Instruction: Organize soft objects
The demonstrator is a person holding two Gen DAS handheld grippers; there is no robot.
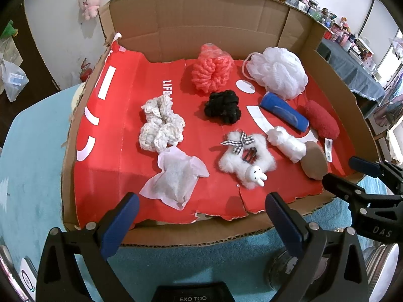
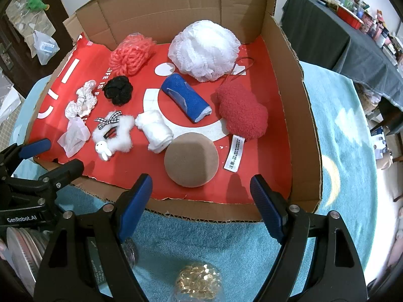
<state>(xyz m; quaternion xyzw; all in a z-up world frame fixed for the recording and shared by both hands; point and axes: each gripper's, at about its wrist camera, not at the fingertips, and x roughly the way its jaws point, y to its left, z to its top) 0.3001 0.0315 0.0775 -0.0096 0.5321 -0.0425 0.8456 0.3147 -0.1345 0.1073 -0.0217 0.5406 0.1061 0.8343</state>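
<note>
Right wrist view: both the left gripper [image 1: 201, 209] and right gripper [image 2: 201, 188] gape wide, empty; jar [image 2: 199, 284] cut off.

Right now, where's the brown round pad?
The brown round pad lies at the near edge of the cardboard tray, just ahead of the right gripper. The white rolled cloth touches its far-left side; the red fuzzy cushion sits beyond, to its right.

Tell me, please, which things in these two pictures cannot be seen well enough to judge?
- Care tag on the red plush, right wrist view: print too small to read.
- White slogan on the red liner, both views: partly covered by the black scrunchie and the crochet scrunchie.
- Jar of gold bits, right wrist view: cut off by the bottom edge.
- Shelf items, left wrist view: blurred, too small.
</note>
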